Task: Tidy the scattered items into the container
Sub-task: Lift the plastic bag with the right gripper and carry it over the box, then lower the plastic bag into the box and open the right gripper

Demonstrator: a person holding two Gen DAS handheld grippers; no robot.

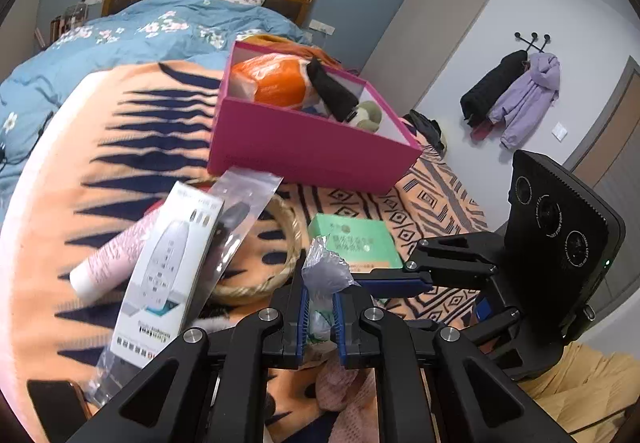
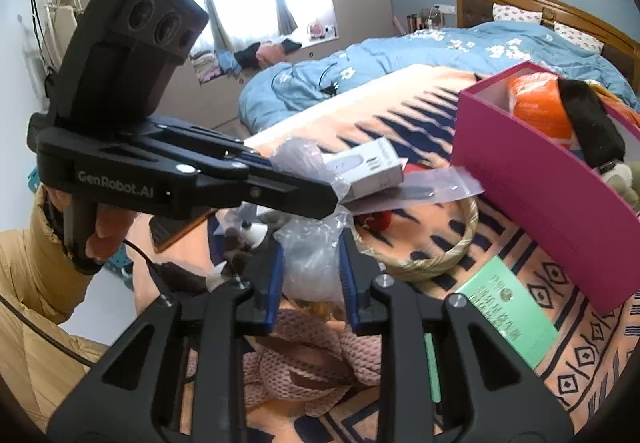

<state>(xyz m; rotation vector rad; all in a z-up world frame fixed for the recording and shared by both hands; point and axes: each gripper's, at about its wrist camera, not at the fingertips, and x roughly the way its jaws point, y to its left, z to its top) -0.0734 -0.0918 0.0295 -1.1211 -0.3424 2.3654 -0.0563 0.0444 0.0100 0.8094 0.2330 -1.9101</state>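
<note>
Both jaws first: my left gripper (image 1: pixel 320 317) is closed on a crumpled clear plastic bag (image 1: pixel 325 271), pinched between its blue pads, and my right gripper (image 2: pixel 308 283) has its jaws parted on either side of a second bubbly plastic wrap (image 2: pixel 310 263); whether the pads already press it, I cannot tell.

I take the pink box (image 1: pixel 304 147) as my landmark; it is the container, and it stands on the orange patterned blanket (image 1: pixel 132 147) that covers the bed. Inside the box already lie an orange packet (image 1: pixel 272 83), a black roll-shaped thing (image 1: pixel 334 93) and a pale soft toy (image 1: pixel 370 115), so I judge that part of the work is done.

Much is left. In front of the box, nearer to me, I see a white product box (image 1: pixel 168 275) resting on a clear flat pouch (image 1: pixel 244 211), with a pink tube (image 1: pixel 116 255) partly under them. A straw ring (image 1: pixel 276 263) lies just beside these, also in front of the box. A green booklet (image 1: pixel 356 247) lies near the box's front wall. Closest to me, well apart from the box, is a pink knitted cloth (image 2: pixel 312 359).

I think the task is roughly one third finished. My held bag is not yet over the box; it must go up and over the front wall.
</note>
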